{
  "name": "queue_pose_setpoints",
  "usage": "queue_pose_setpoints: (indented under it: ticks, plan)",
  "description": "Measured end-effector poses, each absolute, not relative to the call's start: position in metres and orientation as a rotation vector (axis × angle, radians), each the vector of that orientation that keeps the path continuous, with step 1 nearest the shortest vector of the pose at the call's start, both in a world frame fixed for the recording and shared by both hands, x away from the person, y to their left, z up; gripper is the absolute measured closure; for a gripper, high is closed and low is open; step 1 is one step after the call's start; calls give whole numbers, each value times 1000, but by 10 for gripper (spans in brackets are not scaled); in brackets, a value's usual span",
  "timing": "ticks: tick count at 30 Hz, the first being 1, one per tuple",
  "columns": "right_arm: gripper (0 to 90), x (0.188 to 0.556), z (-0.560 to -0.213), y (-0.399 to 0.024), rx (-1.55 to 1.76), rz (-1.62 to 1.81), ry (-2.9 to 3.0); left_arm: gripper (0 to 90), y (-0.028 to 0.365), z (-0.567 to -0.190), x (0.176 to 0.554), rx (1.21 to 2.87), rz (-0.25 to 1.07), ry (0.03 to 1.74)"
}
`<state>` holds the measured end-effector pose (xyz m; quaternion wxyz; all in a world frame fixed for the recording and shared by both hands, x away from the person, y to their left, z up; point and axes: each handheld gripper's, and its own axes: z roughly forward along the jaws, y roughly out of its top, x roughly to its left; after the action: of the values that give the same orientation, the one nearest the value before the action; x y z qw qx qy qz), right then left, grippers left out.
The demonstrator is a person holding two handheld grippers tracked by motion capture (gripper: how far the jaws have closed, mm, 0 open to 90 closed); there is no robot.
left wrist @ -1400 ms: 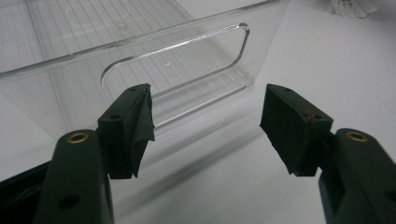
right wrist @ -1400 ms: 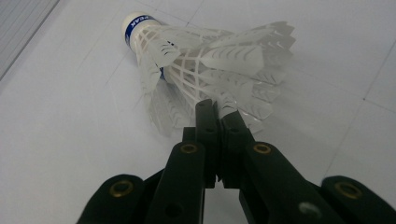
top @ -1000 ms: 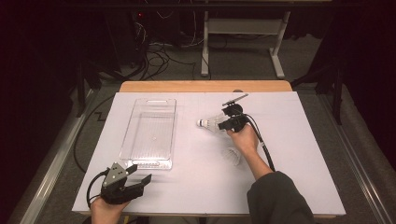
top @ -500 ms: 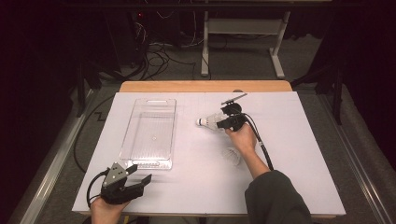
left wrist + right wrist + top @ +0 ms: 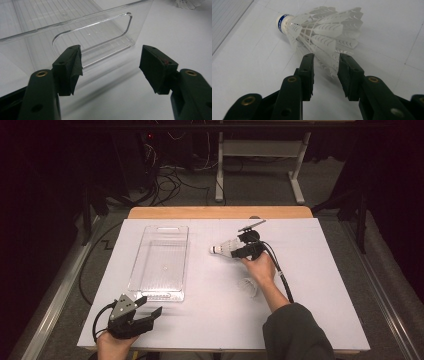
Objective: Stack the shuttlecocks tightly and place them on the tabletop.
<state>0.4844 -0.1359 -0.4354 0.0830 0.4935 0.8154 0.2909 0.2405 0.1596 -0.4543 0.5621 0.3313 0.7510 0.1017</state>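
A white shuttlecock (image 5: 226, 248) with a blue-banded cork lies on its side on the white table, right of a clear plastic tray (image 5: 150, 270). My right gripper (image 5: 241, 251) sits at its skirt end. In the right gripper view the jaws (image 5: 325, 58) have just been opening and stand apart, with the rim of the shuttlecock's (image 5: 324, 30) skirt between them and no pad pressing on it. My left gripper (image 5: 150, 305) rests open near the table's front left corner. In the left gripper view it (image 5: 110, 65) faces the tray's (image 5: 100, 30) near end wall with its handle cut-out, holding nothing.
A second white shuttlecock (image 5: 248, 286) lies by the person's right wrist, also seen far off as a shuttlecock (image 5: 186, 3) in the left gripper view. A wooden strip (image 5: 220, 212) edges the table's far side. Cables and a desk frame lie on the floor beyond.
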Motion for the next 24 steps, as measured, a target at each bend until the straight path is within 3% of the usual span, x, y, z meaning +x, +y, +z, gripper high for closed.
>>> queue_pose_setpoints:
  ticks: [12, 24]
  plan:
    - [573, 482, -432, -141, 1472, 863, 2426, 352, 160, -454, 241, 780, 242, 1767]
    - [559, 478, -430, -142, 1462, 862, 2428, 352, 159, -455, 241, 778, 237, 1773]
